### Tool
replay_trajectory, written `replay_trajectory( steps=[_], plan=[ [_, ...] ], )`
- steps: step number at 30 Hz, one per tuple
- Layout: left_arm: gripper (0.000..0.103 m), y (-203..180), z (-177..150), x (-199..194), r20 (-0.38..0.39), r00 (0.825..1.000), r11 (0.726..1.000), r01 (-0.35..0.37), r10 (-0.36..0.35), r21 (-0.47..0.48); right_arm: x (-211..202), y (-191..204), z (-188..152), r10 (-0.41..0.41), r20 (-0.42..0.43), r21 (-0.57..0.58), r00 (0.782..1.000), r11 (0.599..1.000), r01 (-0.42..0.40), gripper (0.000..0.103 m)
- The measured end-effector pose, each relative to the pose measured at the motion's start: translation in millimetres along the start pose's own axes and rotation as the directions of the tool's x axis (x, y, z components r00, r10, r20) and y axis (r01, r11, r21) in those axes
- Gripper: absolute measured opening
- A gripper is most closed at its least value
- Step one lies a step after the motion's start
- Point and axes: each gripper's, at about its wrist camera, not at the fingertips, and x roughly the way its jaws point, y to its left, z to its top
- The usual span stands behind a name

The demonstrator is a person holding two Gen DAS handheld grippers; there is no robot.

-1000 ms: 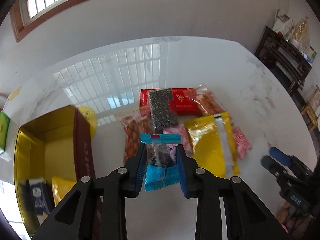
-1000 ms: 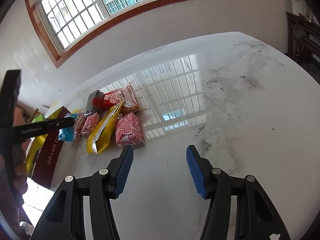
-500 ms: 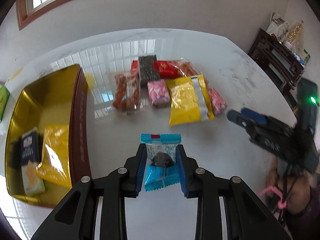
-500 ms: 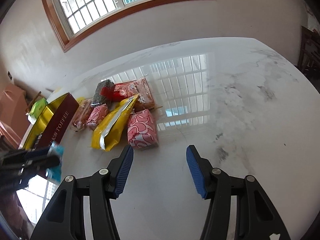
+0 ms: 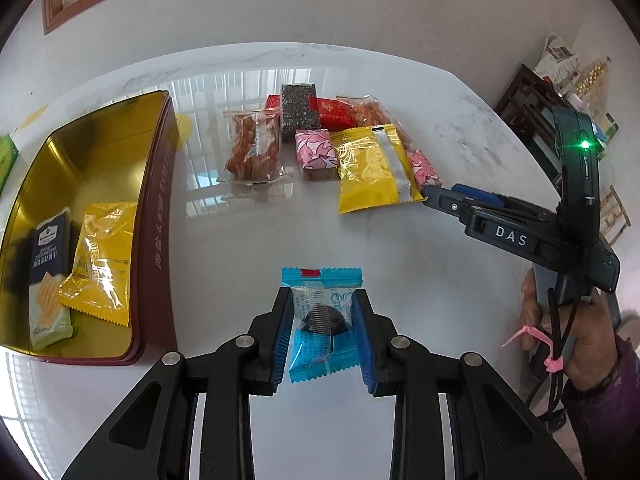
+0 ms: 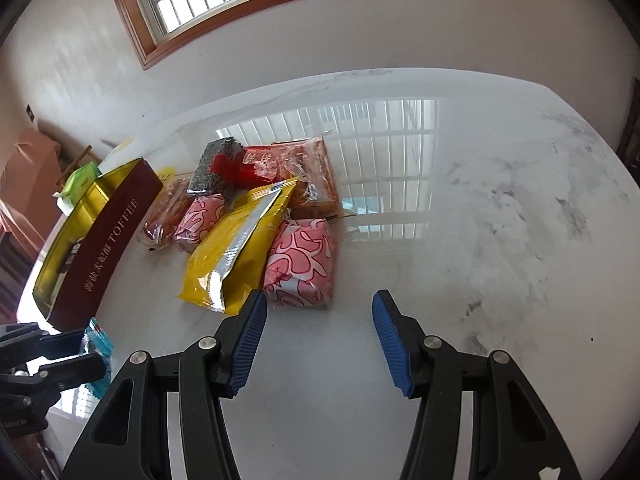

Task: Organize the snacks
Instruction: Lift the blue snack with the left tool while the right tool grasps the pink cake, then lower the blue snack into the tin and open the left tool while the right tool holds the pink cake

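1. Left wrist view: the left gripper (image 5: 322,334) was clamped on a blue snack packet (image 5: 321,326), its two blue pads pressed against the packet's sides, the packet held above the white marble table (image 5: 460,92).
2. Same view, the count: one maroon toffee tin (image 5: 158,220) stood open at the left, holding two packets, a dark blue cracker packet (image 5: 48,276) and a small yellow packet (image 5: 98,262) lying side by side and touching.
3. Beyond the gripper lay a cluster of loose snacks: one clear bag of brown snacks (image 5: 254,148), one dark speckled bar (image 5: 300,112), one red packet (image 5: 332,110), one large yellow pouch (image 5: 372,168) and two pink wrapped blocks, one (image 5: 316,152) left of the pouch and one (image 5: 424,166) partly under its right edge. A further clear bag of orange-brown snacks (image 5: 370,110) lay behind the pouch.
4. The tin stood to the left of the held packet, and the cluster lay well ahead of it. The right gripper (image 5: 436,196) showed at the right, its tip just beside the pouch's corner; from here I cannot tell its opening.
5. Right wrist view: the right gripper (image 6: 318,338) stood wide open and held nothing. The nearer pink wrapped block (image 6: 302,264) lay just ahead of its left finger, beside the yellow pouch (image 6: 236,248).
6. At the lower left, the left gripper (image 6: 76,356) held the blue packet (image 6: 96,346) near the tin's (image 6: 112,248) closest corner.
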Motion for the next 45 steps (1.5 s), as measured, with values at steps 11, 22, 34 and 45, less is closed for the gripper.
replay_trajectory(
  steps=[11, 22, 34, 45],
  plan=[
    [0.031, -2.3, -2.7, -8.7, 0.012, 1.000, 1.000, 0.003, -0.003, 0.006, 12.6, 18.9, 8.1, -0.048, -0.011, -0.090, 0.999, 0.995, 0.047, 0.053],
    [0.031, -2.7, -4.1, -9.8, 0.016, 1.000, 1.000, 0.009, -0.009, 0.009, 23.7, 22.5, 17.4, -0.091, 0.010, -0.147, 0.996, 0.985, 0.091, 0.029],
    [0.031, 0.3, 5.8, -40.2, 0.084, 0.996, 1.000, 0.009, -0.010, 0.012, -28.2, -64.1, -12.9, -0.245, 0.044, 0.046, 0.968, 0.969, 0.243, 0.027],
    [0.031, 50.8, 30.0, -72.8, 0.173, 0.982, 0.996, -0.069, 0.079, -0.062, -70.3, -169.9, -28.0, -0.381, 0.035, 0.246, 0.924, 0.899, 0.361, 0.027]
  ],
)
